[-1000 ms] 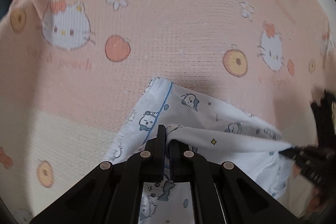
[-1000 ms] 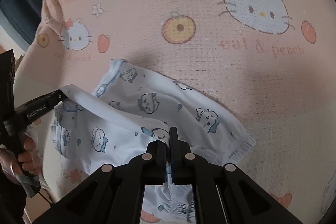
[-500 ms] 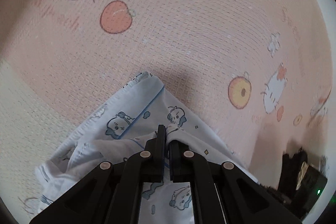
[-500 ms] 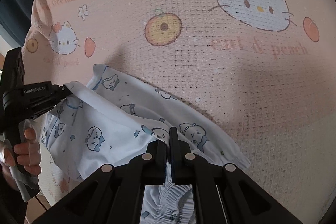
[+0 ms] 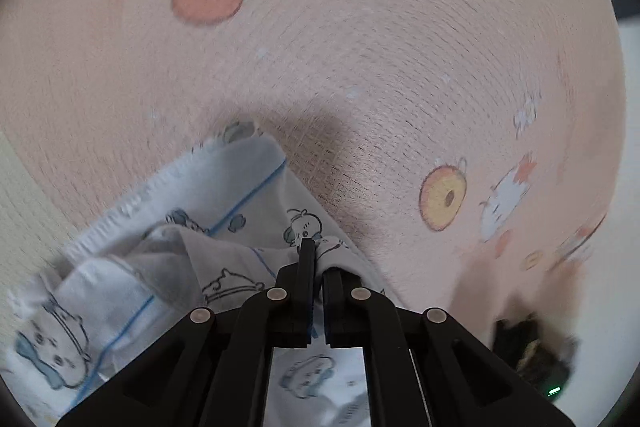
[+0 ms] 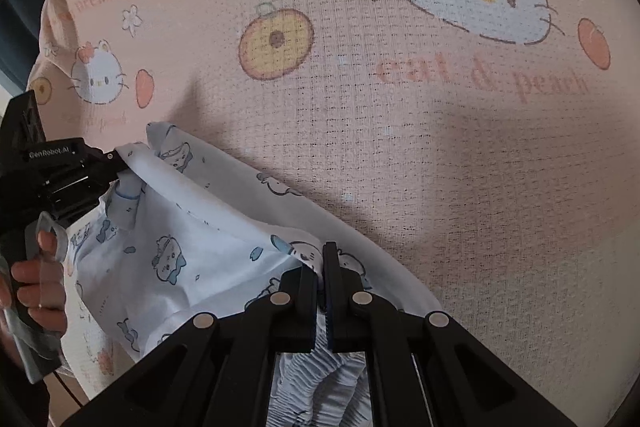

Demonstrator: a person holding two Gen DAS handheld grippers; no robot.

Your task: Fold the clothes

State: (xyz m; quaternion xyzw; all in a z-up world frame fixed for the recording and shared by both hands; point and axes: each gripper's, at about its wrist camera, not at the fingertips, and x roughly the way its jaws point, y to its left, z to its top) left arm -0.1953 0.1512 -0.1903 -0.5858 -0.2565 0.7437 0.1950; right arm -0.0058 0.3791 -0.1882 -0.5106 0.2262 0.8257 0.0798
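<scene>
A small white garment point(image 6: 192, 239) printed with blue cartoon animals hangs stretched between both grippers above a pink blanket. My right gripper point(image 6: 322, 263) is shut on one edge of it, its gathered waistband bunched below the fingers. My left gripper point(image 6: 120, 163) shows at the left of the right wrist view, shut on the opposite edge, with a person's hand point(image 6: 34, 279) on its handle. In the blurred left wrist view the left gripper point(image 5: 316, 255) pinches the garment point(image 5: 168, 235), whose hemmed corner points up and left.
The pink waffle-weave blanket point(image 6: 400, 131) with cat faces, peaches and flowers covers the whole surface. A cream band of the blanket point(image 5: 24, 203) lies at the left. The right gripper's dark body point(image 5: 532, 351) shows blurred at lower right in the left wrist view.
Both grippers have carried the garment forward over the blanket. The left gripper has swung and come closer to the cloth's corner. Their holds on the garment are unchanged.
</scene>
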